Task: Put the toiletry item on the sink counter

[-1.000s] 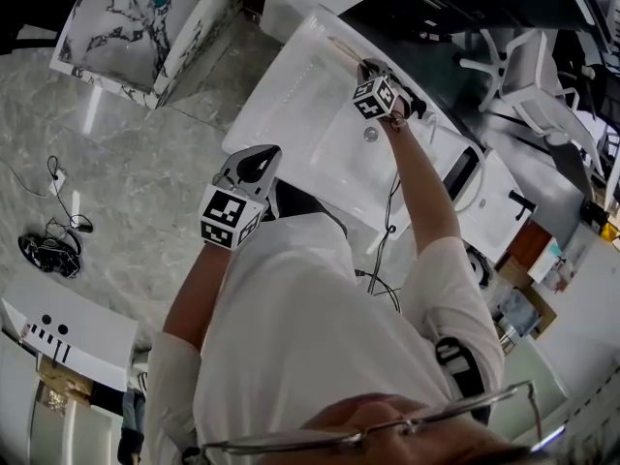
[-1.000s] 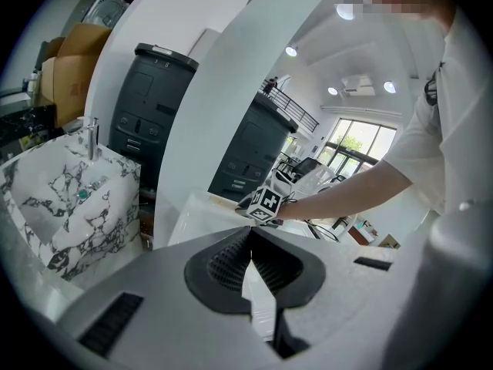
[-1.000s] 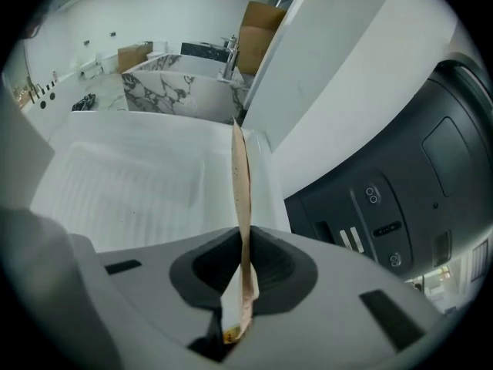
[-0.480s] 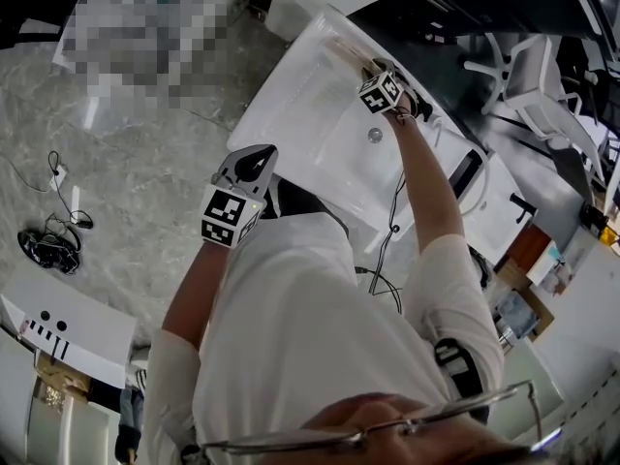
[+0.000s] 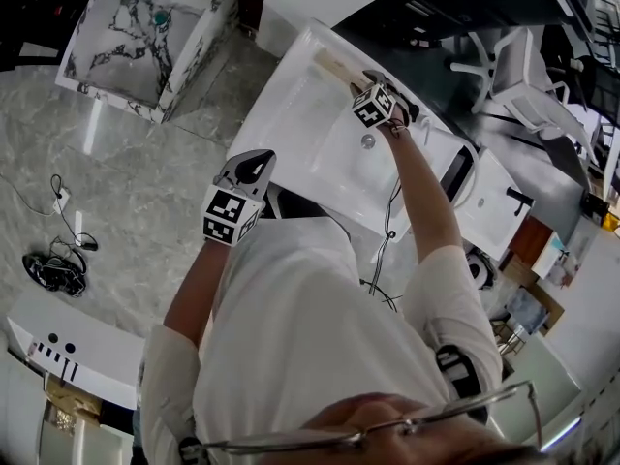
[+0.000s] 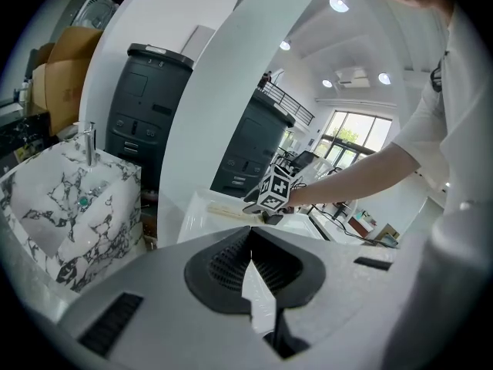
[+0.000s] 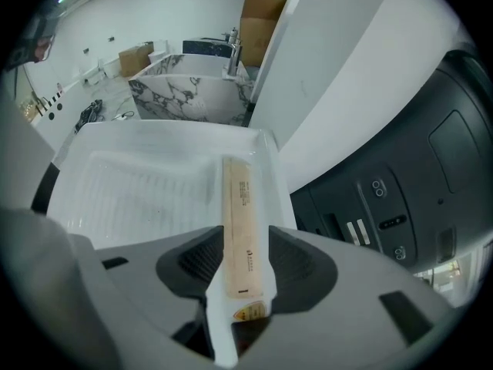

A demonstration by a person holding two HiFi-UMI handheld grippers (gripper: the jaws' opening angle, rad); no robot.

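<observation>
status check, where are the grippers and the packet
Right hand-held gripper jaws just opened, packet loose between them. Packet lying along sink counter rim. Left hand-held gripper shut, empty, away from sink. Nothing in the way.

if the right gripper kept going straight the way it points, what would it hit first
Most likely the tan toiletry pack between the jaws of the right gripper, which have just been opening and do not seem to press it. Just beneath lies the white sink counter's ledge; depth is unclear.
</observation>
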